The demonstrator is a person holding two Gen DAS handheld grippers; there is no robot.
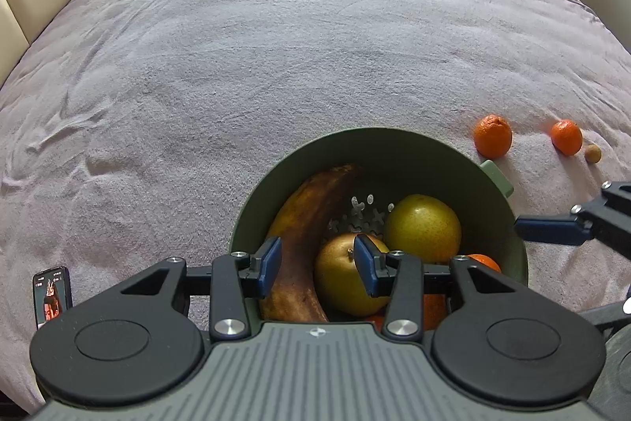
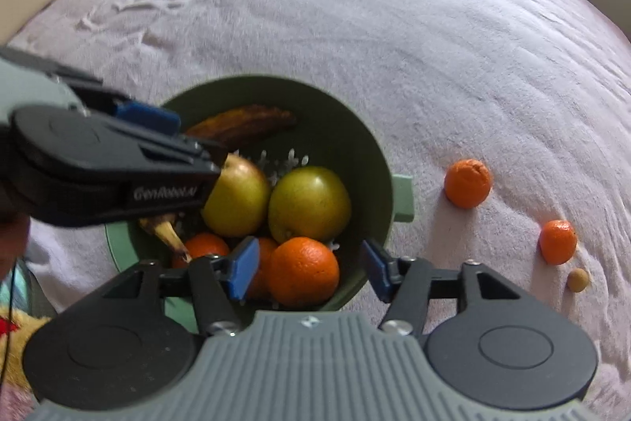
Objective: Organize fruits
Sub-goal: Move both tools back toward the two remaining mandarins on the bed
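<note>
in the left wrist view, the green colander (image 1: 378,160) is seen already loaded with a browned banana (image 1: 299,223), two yellow-green apples (image 1: 424,231) and an orange partly hidden at the rim; the left gripper (image 1: 317,261) is held over it, its jaws narrow and apart, nothing being pressed. two tangerines (image 1: 493,136) and a small brown fruit (image 1: 591,153) are left on the blanket (image 1: 276,46). in the right wrist view, the right gripper (image 2: 309,269) is held with its jaws apart around an orange (image 2: 303,271) lying in the colander, untouched. most is judged done; three pieces remain outside.
</note>
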